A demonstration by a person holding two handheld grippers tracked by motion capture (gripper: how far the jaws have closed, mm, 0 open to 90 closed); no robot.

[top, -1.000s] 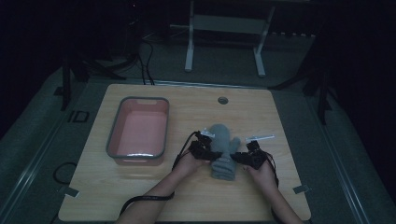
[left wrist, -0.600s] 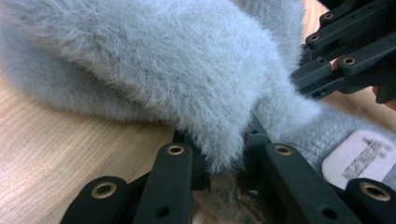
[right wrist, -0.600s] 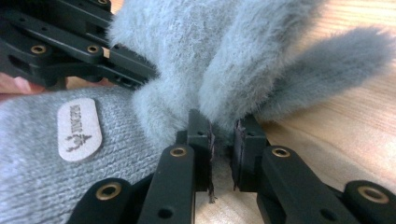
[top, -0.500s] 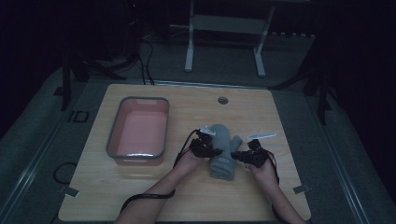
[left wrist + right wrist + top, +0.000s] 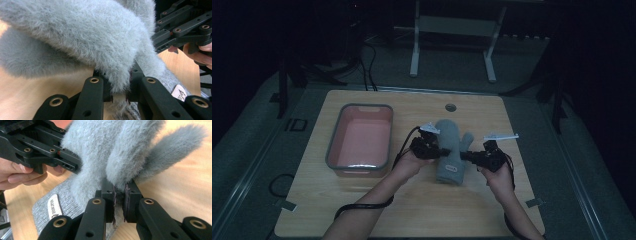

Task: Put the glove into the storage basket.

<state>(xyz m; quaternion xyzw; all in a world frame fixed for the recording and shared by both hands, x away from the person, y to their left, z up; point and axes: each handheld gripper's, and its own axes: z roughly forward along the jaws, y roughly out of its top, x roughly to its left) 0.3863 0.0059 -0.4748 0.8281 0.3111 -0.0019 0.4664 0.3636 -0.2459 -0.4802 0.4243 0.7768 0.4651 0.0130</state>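
A fluffy grey mitten (image 5: 451, 145) with a knitted cuff and a white label (image 5: 452, 168) lies lengthwise at the middle of the wooden table (image 5: 437, 210). My left gripper (image 5: 442, 151) pinches its left edge and my right gripper (image 5: 465, 156) its right edge, by the thumb. Both pairs of jaws have just been closing and now press on the fleece. The left gripper view shows my left gripper (image 5: 120, 86) clamped on a fold of mitten (image 5: 87, 37), with the right gripper (image 5: 180, 27) beyond. The right gripper view has my right gripper (image 5: 119, 197) shut on the mitten (image 5: 100, 145), which is raised off the wood.
A pink bin with a grey rim (image 5: 329, 145) stands to the left of the mitten. A round hole (image 5: 450, 107) is near the table's far edge. White stand legs (image 5: 414, 50) and cables are on the floor behind the table.
Both grippers have closed on the mitten's edges. The hands have risen a little and the mitten's middle has come up off the table with them.
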